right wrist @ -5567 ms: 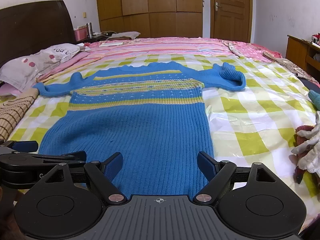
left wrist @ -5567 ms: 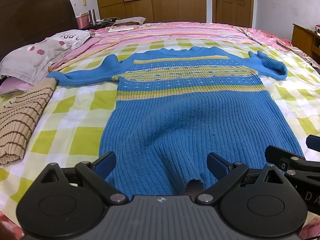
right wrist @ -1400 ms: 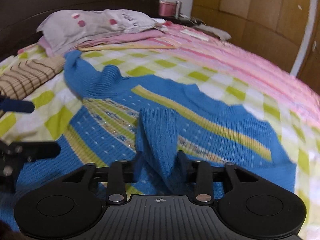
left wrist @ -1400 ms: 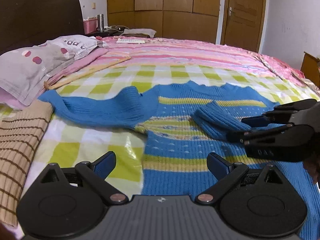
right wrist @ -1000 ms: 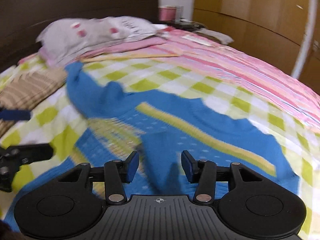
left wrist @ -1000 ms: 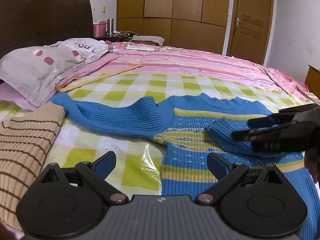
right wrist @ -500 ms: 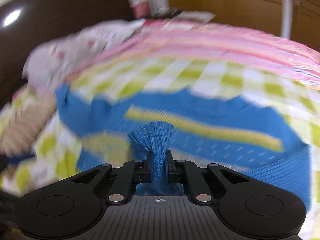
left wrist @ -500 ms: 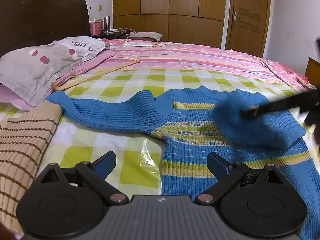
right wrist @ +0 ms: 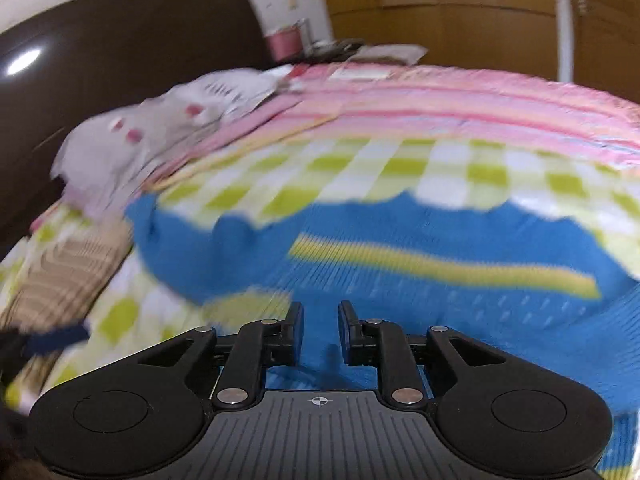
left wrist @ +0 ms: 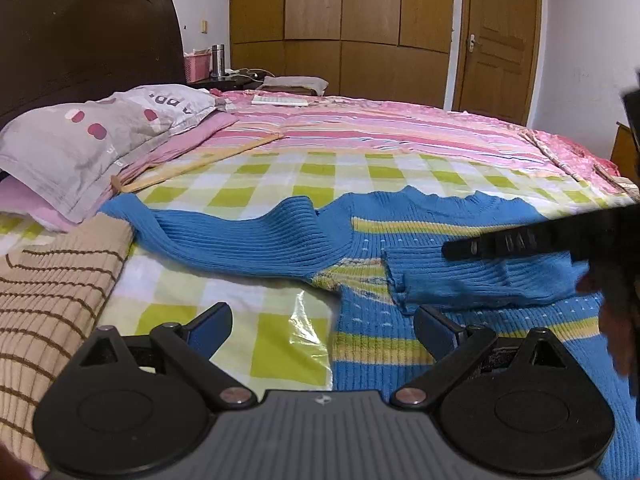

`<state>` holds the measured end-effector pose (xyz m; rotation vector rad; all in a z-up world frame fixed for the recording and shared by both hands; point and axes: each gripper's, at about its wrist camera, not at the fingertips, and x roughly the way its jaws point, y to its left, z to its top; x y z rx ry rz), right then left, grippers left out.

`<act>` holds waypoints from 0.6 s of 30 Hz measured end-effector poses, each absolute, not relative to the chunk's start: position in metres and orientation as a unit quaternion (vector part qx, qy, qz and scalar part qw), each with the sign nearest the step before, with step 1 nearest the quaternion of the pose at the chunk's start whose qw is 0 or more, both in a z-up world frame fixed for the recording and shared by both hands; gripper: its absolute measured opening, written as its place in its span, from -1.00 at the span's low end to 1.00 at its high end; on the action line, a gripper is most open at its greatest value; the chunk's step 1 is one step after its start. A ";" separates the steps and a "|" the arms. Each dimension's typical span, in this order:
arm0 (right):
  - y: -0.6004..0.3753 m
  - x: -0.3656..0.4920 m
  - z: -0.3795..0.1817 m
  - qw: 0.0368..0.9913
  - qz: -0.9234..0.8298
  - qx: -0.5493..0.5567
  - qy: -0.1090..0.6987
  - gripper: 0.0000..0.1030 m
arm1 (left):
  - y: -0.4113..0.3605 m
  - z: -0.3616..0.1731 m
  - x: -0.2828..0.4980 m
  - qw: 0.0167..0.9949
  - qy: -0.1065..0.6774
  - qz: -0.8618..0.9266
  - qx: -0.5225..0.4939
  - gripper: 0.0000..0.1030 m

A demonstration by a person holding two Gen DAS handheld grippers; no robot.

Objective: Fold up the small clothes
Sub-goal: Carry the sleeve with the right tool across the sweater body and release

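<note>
A blue knit sweater (left wrist: 372, 332) with yellow stripes lies flat on the checked bed cover (left wrist: 280, 172). Its right sleeve (left wrist: 480, 280) is folded in across the chest. Its left sleeve (left wrist: 240, 240) stretches out flat toward the pillow. My left gripper (left wrist: 322, 326) is open and empty, low over the cover at the sweater's left edge. My right gripper (right wrist: 320, 332) is part open with a small gap and holds nothing, just above the folded sleeve. It shows from the side in the left wrist view (left wrist: 520, 240). The right wrist view is blurred; the sweater (right wrist: 440, 280) fills it.
A grey pillow (left wrist: 100, 144) on pink bedding lies at the left. A folded beige striped garment (left wrist: 52, 280) lies left of the sweater. A dark headboard (left wrist: 80, 40) stands behind. Wooden wardrobes (left wrist: 340, 32) and a door (left wrist: 496, 40) are at the back.
My right gripper has let go of the right sleeve, which now lies flat across the chest, and it has opened a little and lifted. My left gripper has stayed open and barely moved.
</note>
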<state>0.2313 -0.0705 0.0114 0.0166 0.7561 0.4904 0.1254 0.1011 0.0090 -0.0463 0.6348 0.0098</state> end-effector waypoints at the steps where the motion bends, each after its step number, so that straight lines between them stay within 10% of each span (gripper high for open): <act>1: -0.074 0.226 0.011 0.899 0.240 0.008 0.365 -0.53 | 0.101 0.008 0.126 0.949 0.314 0.003 -0.023 0.99; 18: -0.049 0.251 -0.004 0.891 0.250 -0.161 0.343 -0.13 | 0.098 0.001 0.128 0.946 0.322 0.006 -0.014 0.99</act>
